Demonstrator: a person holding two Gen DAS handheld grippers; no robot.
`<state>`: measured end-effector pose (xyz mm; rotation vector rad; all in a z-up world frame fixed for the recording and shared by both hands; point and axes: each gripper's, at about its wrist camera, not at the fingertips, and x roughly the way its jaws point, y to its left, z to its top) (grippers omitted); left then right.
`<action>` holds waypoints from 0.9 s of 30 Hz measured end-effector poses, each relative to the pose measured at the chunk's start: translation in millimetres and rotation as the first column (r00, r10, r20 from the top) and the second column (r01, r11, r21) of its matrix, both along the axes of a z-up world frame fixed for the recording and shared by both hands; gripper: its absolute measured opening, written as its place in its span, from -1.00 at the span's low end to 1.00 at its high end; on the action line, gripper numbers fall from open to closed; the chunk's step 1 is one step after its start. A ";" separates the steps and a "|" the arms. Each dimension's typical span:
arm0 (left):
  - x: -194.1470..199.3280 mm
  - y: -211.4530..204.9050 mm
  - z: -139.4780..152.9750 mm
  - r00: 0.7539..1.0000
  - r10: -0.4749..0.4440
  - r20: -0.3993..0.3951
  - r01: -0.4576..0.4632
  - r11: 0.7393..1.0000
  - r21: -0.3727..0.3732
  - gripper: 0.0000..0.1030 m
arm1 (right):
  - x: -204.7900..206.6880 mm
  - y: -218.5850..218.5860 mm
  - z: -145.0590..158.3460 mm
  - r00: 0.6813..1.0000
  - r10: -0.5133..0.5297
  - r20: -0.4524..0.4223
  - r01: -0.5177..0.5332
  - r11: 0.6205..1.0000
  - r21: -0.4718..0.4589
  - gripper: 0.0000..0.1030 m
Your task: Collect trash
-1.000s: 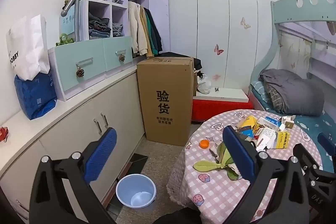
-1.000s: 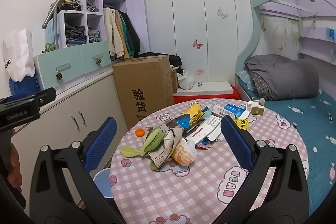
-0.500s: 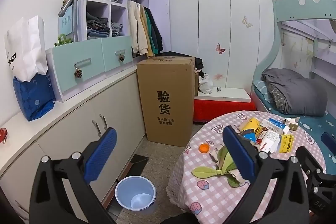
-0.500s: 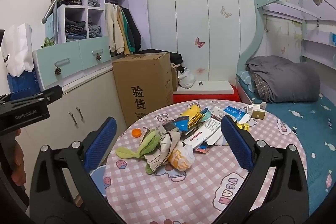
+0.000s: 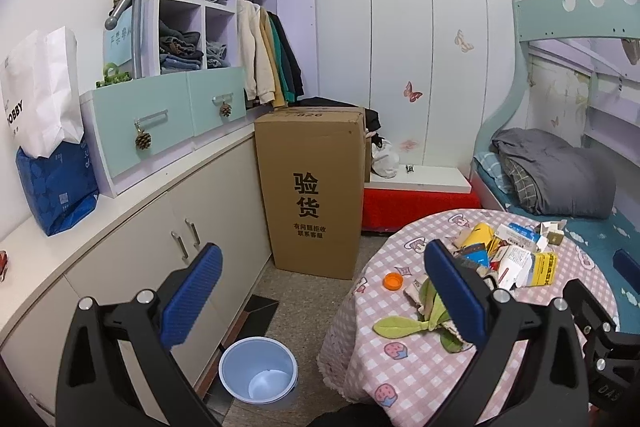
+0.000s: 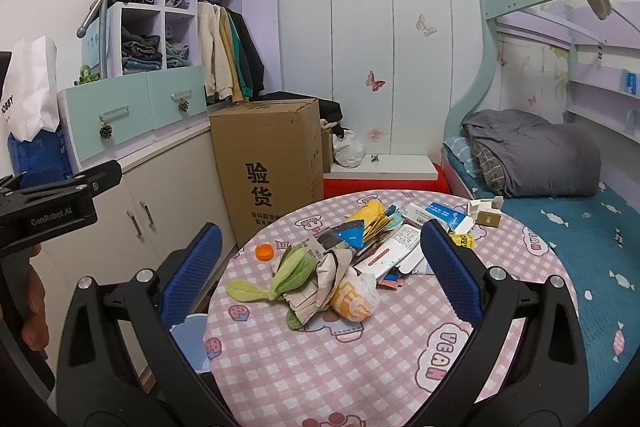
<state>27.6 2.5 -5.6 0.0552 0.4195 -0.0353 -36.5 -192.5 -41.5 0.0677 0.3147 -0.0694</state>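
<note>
A small bedroom: white panelled wall (image 5: 400,59) with butterfly stickers, speckled grey floor (image 5: 312,291). Along the left run low cream cabinets (image 5: 168,227) under lilac cubby shelves (image 5: 208,7) and mint drawers (image 5: 160,111). A tall cardboard box (image 5: 312,191) stands beside them; a mint bunk bed (image 6: 540,131) fills the right.

The left gripper (image 5: 320,291) hangs with its blue pads spread wide, nothing between them. Below and between the fingers stands a blue bin (image 5: 258,369) on the floor (bare inside). Behind the right finger — a round checked table (image 5: 400,359) heaped with trash (image 5: 508,255); an orange cap (image 5: 393,281) lies apart.
</note>
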 end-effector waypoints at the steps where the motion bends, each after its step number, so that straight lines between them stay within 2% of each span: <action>1: -0.8 0.7 0.2 1.000 -0.004 0.000 0.004 1.000 -0.001 0.92 | -1.2 1.0 -0.2 1.000 -0.005 0.000 0.005 1.000 0.000 0.88; 11: -9.0 3.6 -1.8 0.999 -0.037 -0.003 0.037 0.999 0.007 0.92 | -7.0 2.9 3.8 0.999 -0.033 -0.011 0.033 0.999 0.020 0.88; 27: -11.9 4.4 -2.3 0.999 -0.036 -0.004 0.036 0.999 -0.002 0.92 | -8.9 1.9 4.2 0.999 -0.037 -0.016 0.037 0.999 0.023 0.88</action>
